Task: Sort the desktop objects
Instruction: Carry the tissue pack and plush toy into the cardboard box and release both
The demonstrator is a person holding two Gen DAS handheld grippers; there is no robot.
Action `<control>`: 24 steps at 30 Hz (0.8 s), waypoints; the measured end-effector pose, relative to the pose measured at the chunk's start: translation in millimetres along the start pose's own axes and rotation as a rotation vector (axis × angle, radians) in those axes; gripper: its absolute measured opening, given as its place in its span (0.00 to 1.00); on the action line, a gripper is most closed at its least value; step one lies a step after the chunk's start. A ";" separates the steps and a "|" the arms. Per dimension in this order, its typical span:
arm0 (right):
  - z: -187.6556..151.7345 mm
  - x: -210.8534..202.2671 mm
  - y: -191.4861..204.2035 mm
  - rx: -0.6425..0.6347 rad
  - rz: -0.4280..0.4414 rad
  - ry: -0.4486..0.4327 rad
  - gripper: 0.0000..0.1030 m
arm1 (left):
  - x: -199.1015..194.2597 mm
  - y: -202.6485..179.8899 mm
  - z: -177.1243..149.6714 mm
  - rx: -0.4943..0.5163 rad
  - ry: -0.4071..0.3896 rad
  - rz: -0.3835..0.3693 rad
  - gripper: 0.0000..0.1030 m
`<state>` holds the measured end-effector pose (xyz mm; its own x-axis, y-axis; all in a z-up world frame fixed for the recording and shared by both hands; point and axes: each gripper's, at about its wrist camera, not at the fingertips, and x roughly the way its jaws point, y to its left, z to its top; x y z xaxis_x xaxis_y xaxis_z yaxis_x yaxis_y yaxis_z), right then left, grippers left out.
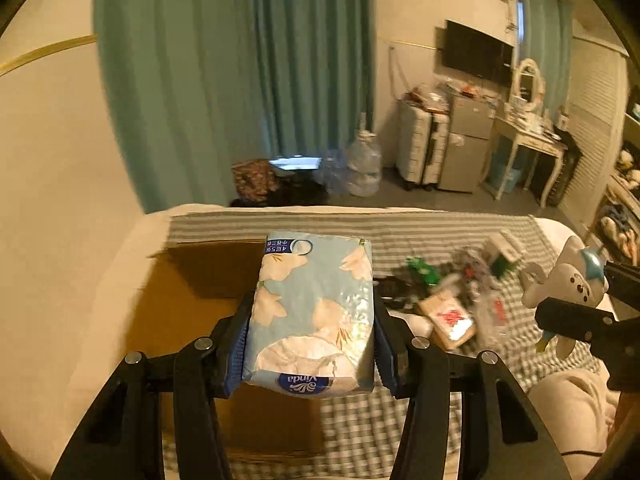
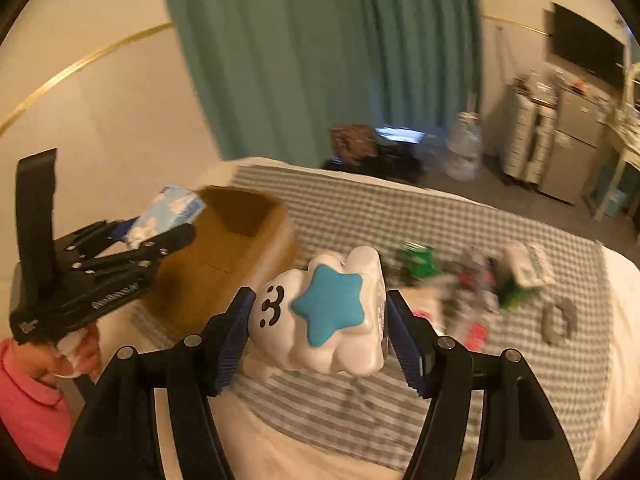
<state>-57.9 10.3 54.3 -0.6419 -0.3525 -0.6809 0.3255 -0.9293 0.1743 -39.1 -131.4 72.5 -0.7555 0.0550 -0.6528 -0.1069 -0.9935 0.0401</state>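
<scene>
Crinkly plastic tissue pack [image 1: 310,312], glossy cloud toy [image 2: 324,312] clamped

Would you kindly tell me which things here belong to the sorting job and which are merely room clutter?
Belonging to the job:
- blue floral tissue pack, held in left gripper
- white cloud-shaped toy with blue star, held in right gripper
- brown cardboard box
- blurred pile of small items

Just lying about:
- green curtain
- clear water jug
- black wall television

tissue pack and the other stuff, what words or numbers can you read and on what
"Vinda": upside down on the tissue pack in the left gripper.
Print along the pack's far edge: too small to read.
White toy in the right gripper: a face and a blue star, no words.
Clutter on the checked cloth: blurred, unreadable.
</scene>
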 end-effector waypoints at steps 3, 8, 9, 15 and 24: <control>13.1 24.7 25.7 -0.003 0.069 0.005 0.63 | 7.5 25.8 -4.2 -0.034 0.003 0.060 0.52; 31.3 78.1 59.9 0.002 0.139 0.054 0.63 | 34.9 53.6 -26.1 -0.093 0.052 0.076 0.52; 32.8 91.1 66.9 0.003 0.142 0.067 0.63 | 42.6 58.9 -31.2 -0.102 0.070 0.079 0.52; 34.7 151.9 83.5 0.004 0.154 0.155 0.63 | 77.4 83.4 -54.4 -0.142 0.137 0.102 0.52; 37.0 197.2 75.3 0.099 0.212 0.205 0.80 | 102.1 92.8 -67.8 -0.227 0.167 0.102 0.60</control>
<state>-185.7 -133.2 -40.5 -0.4105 -0.5193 -0.7496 0.3614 -0.8473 0.3892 -82.3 -224.8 -41.7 -0.6364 -0.0447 -0.7701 0.1252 -0.9911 -0.0460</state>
